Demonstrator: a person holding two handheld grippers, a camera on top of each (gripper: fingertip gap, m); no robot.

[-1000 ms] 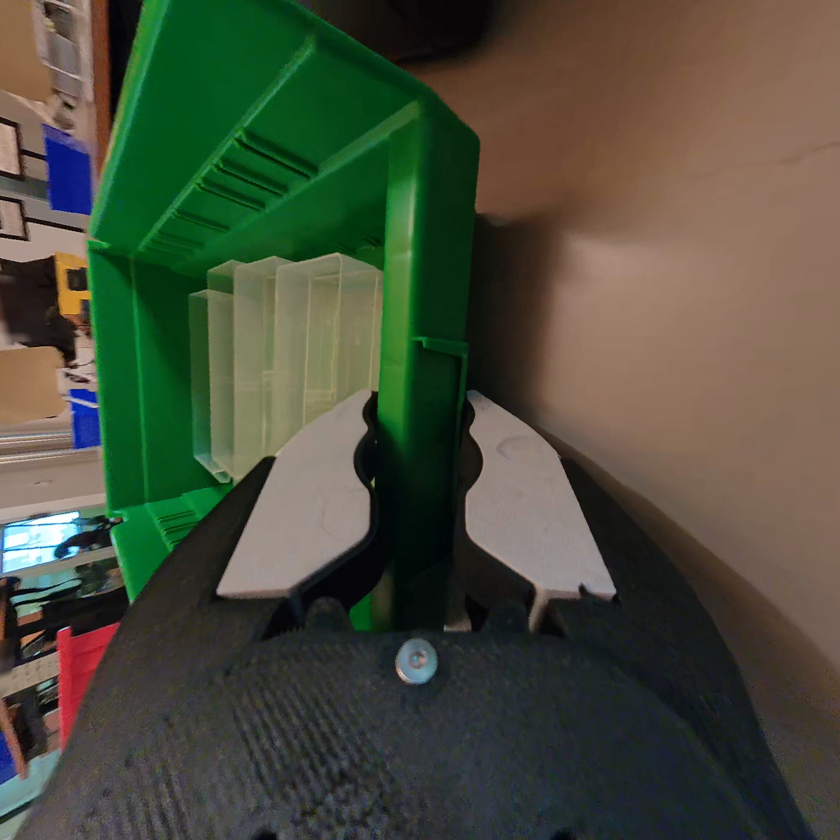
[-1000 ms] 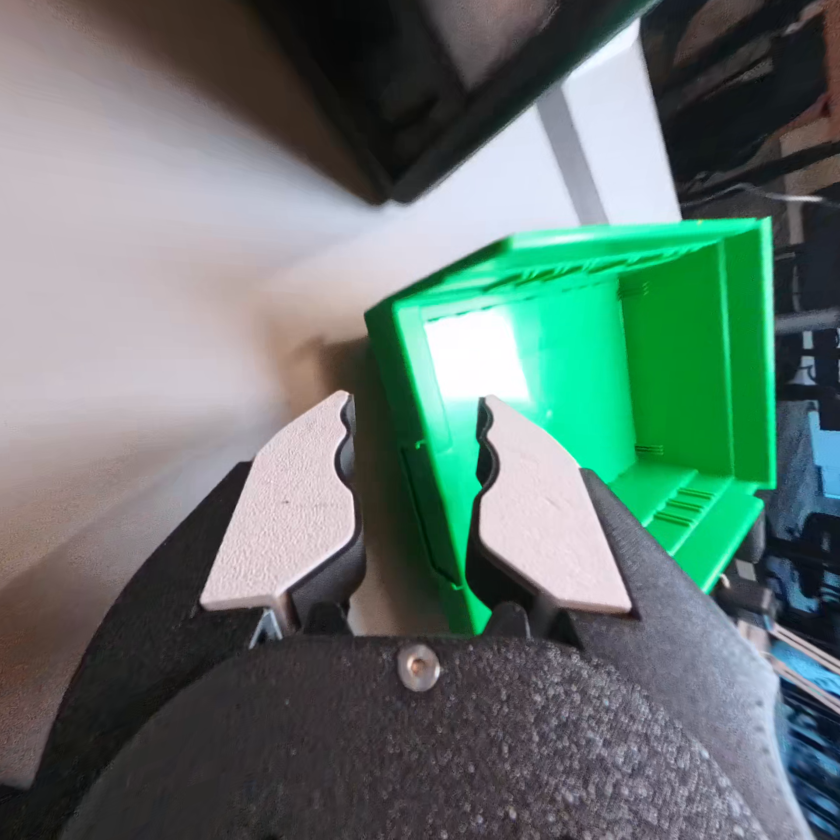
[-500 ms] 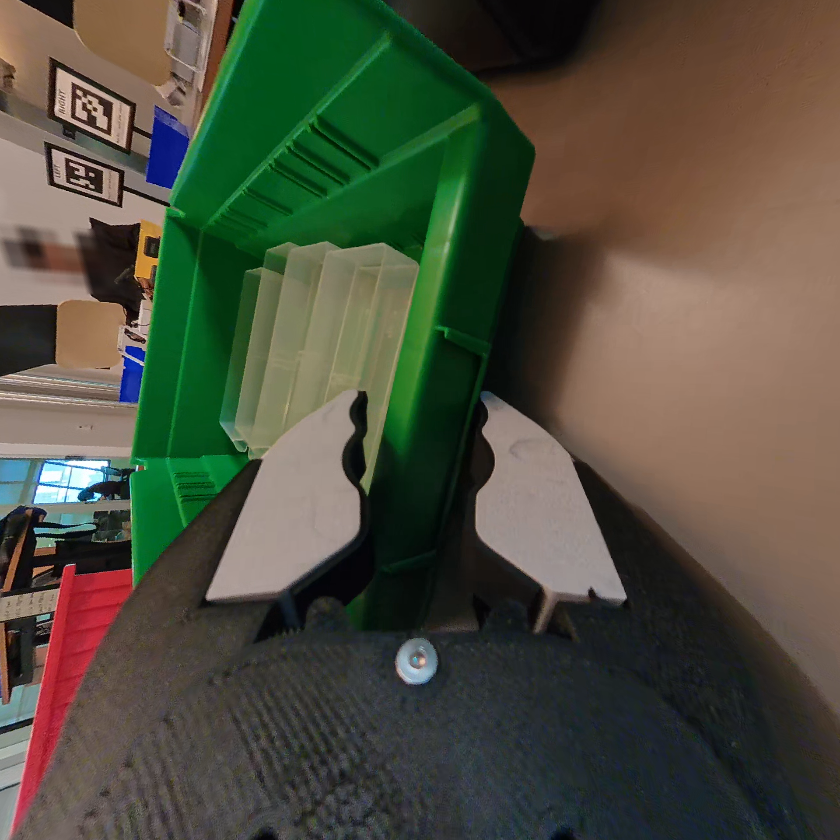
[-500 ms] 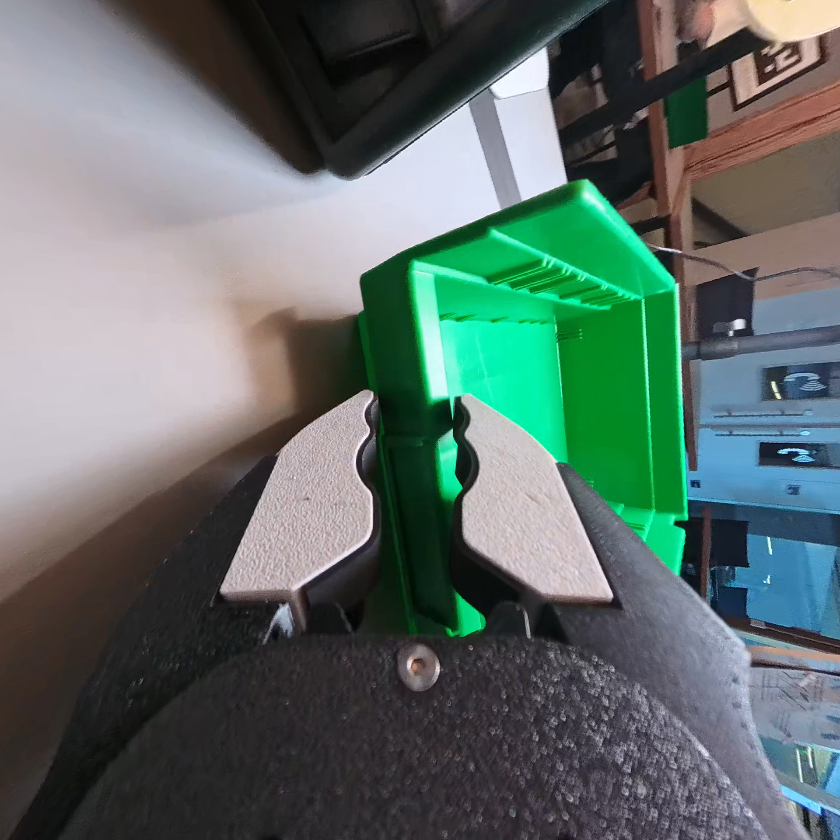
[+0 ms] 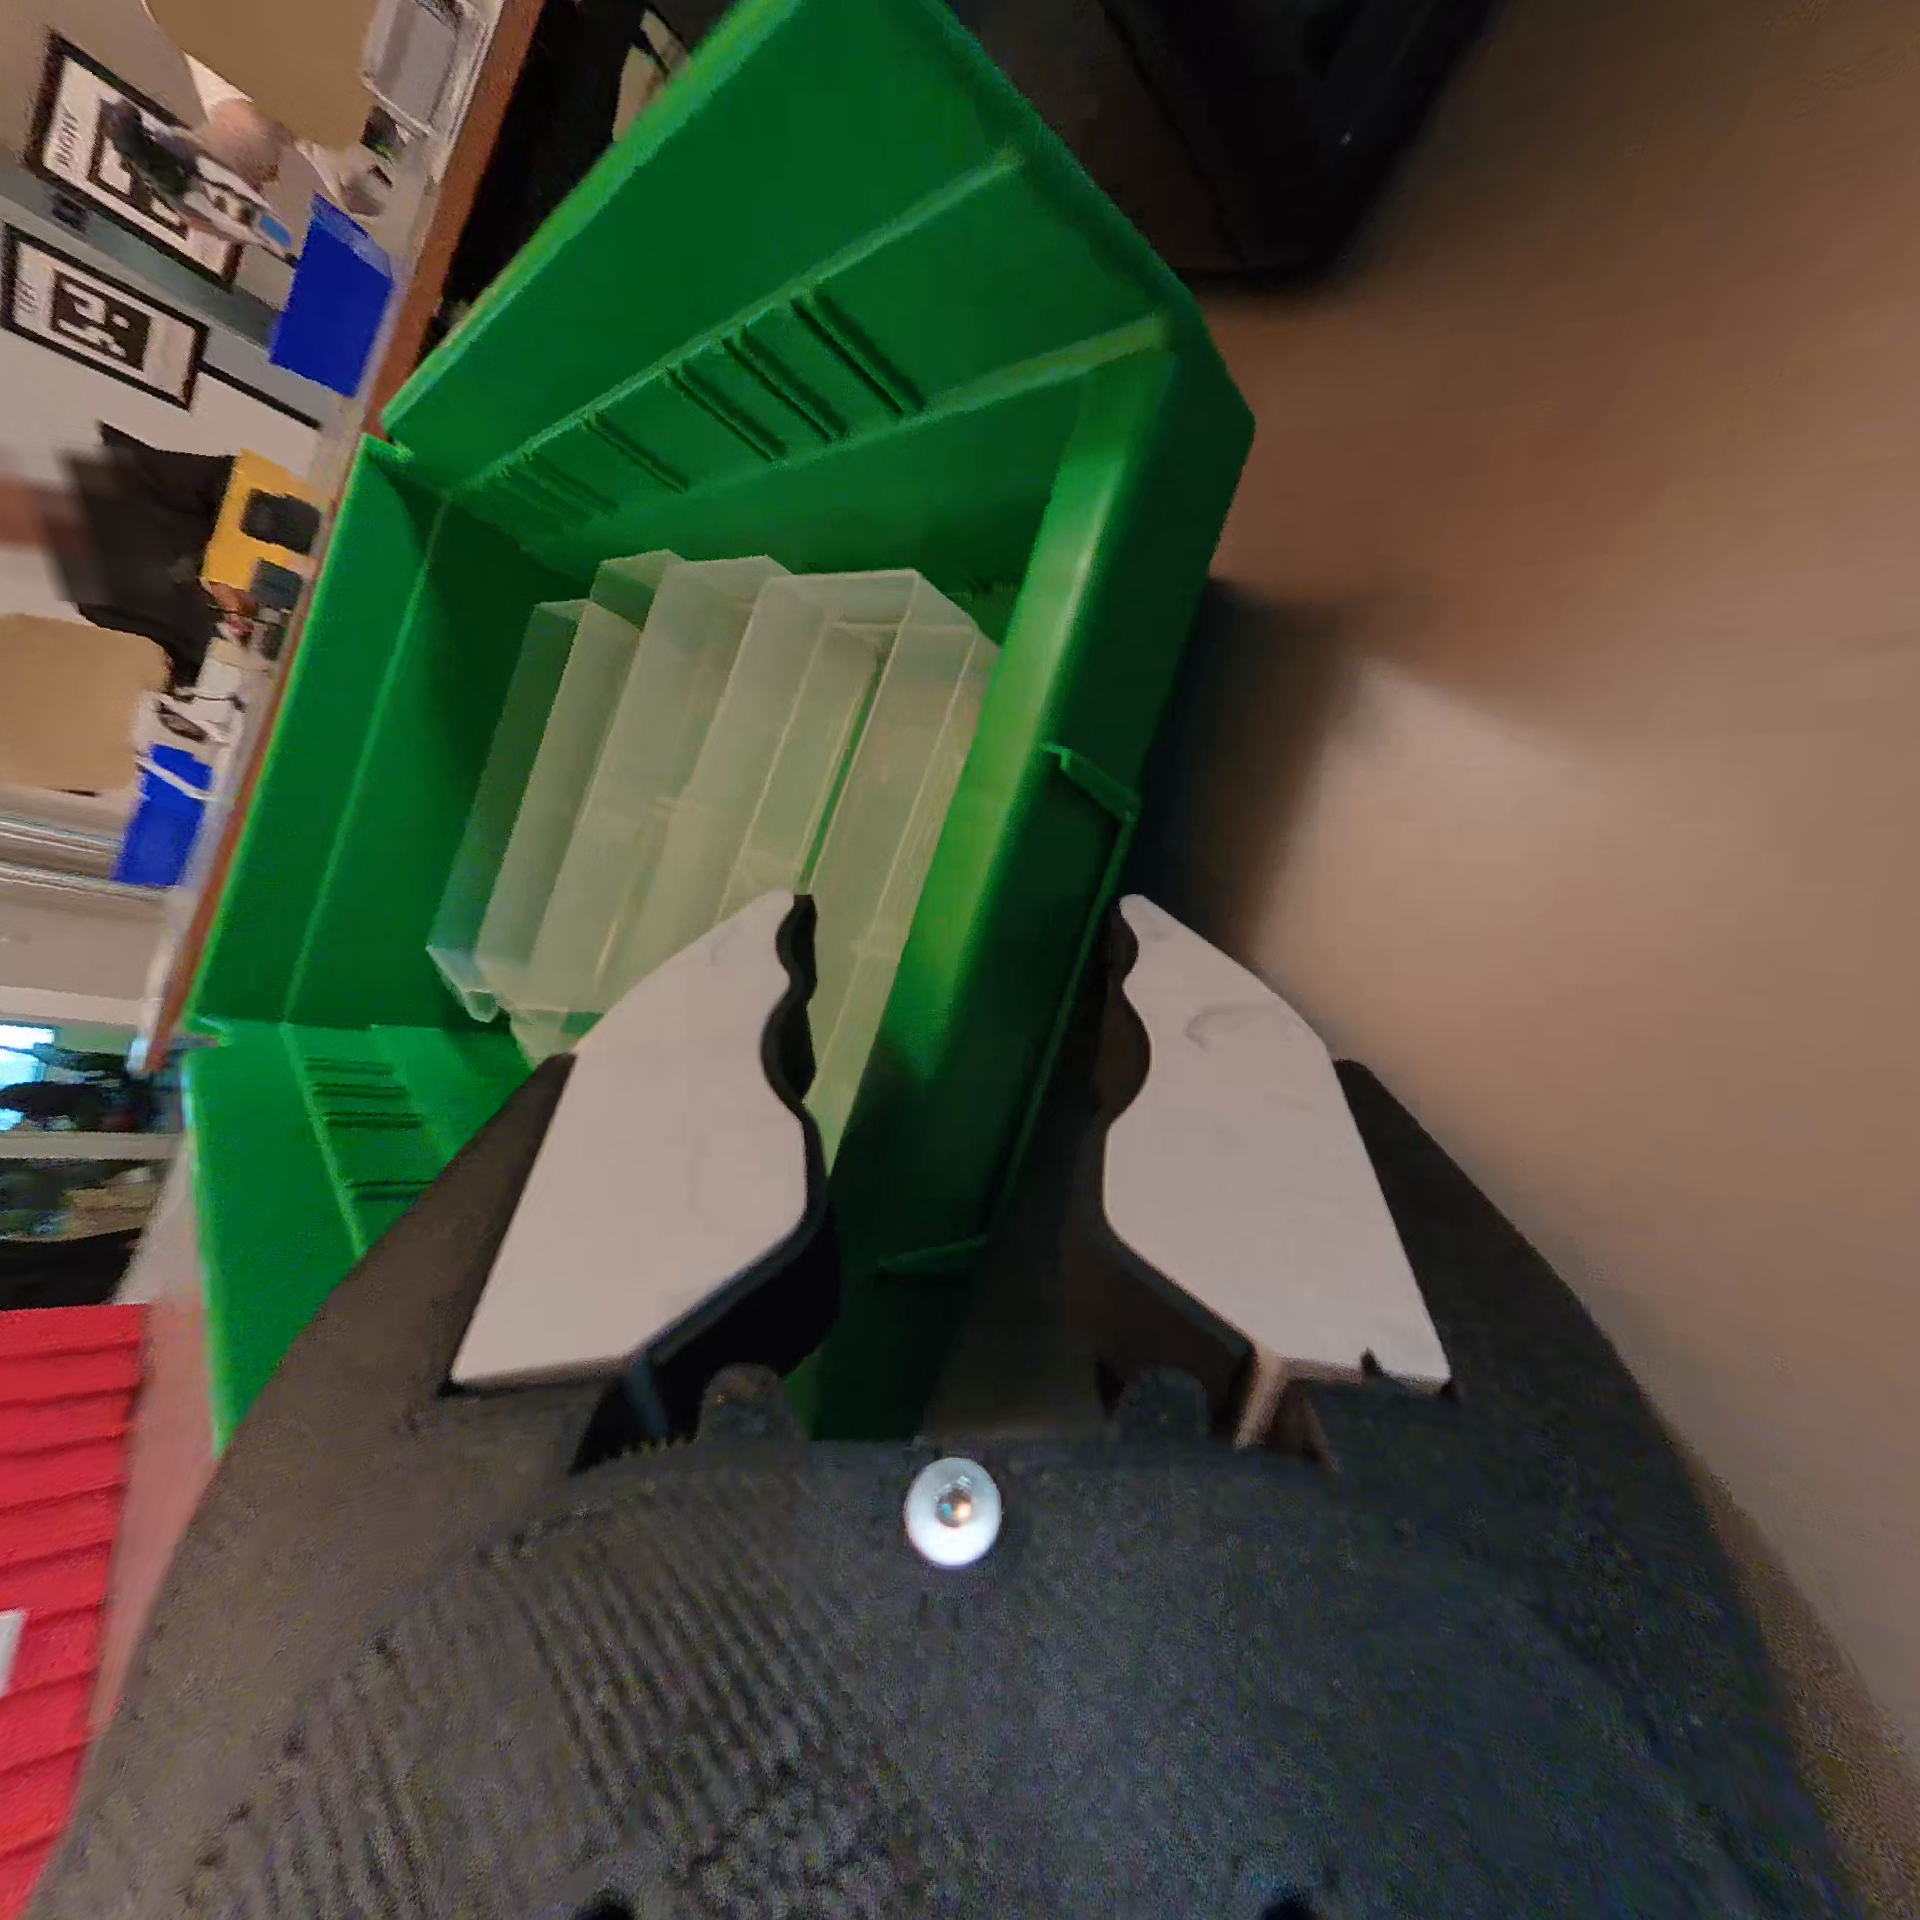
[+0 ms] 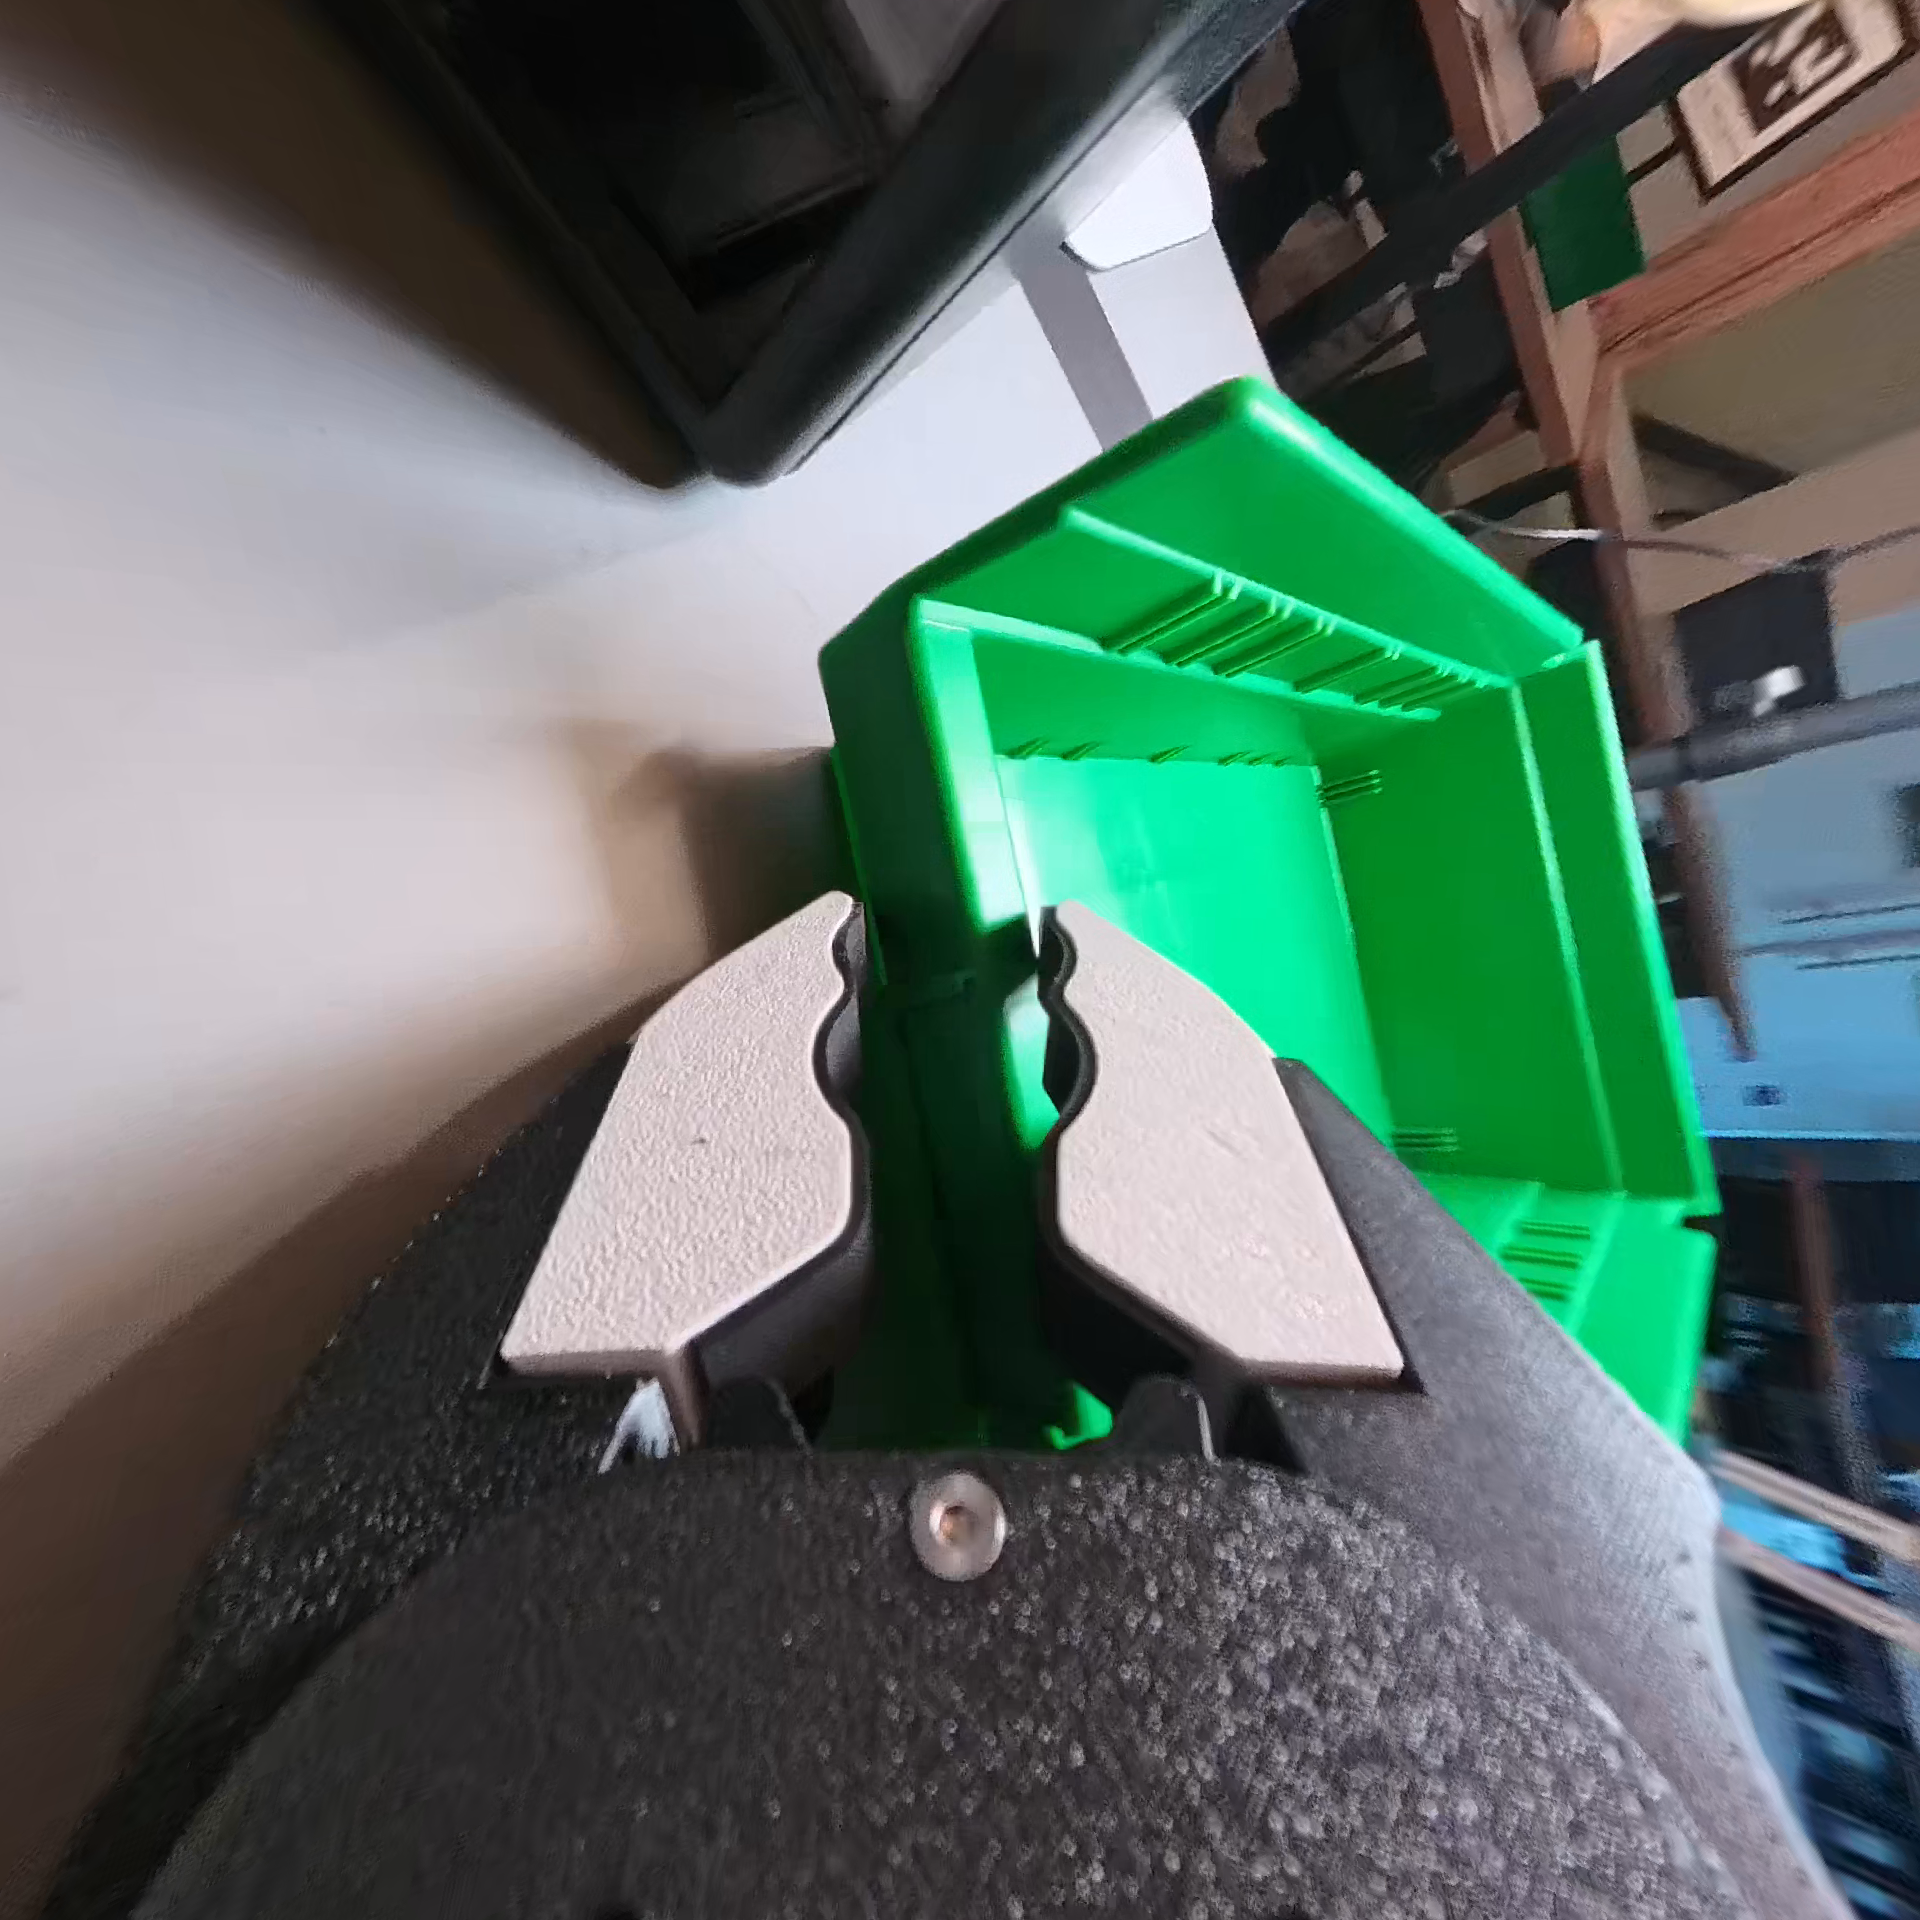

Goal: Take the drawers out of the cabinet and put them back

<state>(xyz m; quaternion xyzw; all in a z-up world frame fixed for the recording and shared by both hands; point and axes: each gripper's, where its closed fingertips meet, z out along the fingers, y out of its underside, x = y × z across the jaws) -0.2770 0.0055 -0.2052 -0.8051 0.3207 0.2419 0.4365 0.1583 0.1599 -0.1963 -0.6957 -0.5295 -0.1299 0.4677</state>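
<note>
In the left wrist view a green plastic drawer (image 5: 727, 343) lies on the tan table, its open side toward me. Several clear plastic boxes (image 5: 707, 769) stand in a row inside it. My left gripper (image 5: 961, 914) is open and straddles the drawer's right wall, with a gap at the left finger. In the right wrist view my right gripper (image 6: 951, 920) is shut on the near wall of a green drawer (image 6: 1455, 935) whose inside looks empty. I cannot tell whether both views show the same drawer.
The tan table top (image 5: 1558, 831) stretches to the right of the drawer, and in the right wrist view (image 6: 312, 727) to its left. A black case (image 6: 727, 208) stands beyond it. A red object (image 5: 52, 1507) sits at the lower left. Wooden shelving (image 6: 1714, 260) is behind.
My left gripper was shut on the drawer wall and has opened around it. My right gripper was open beside the wall, has closed on it, and the drawer has tilted with it.
</note>
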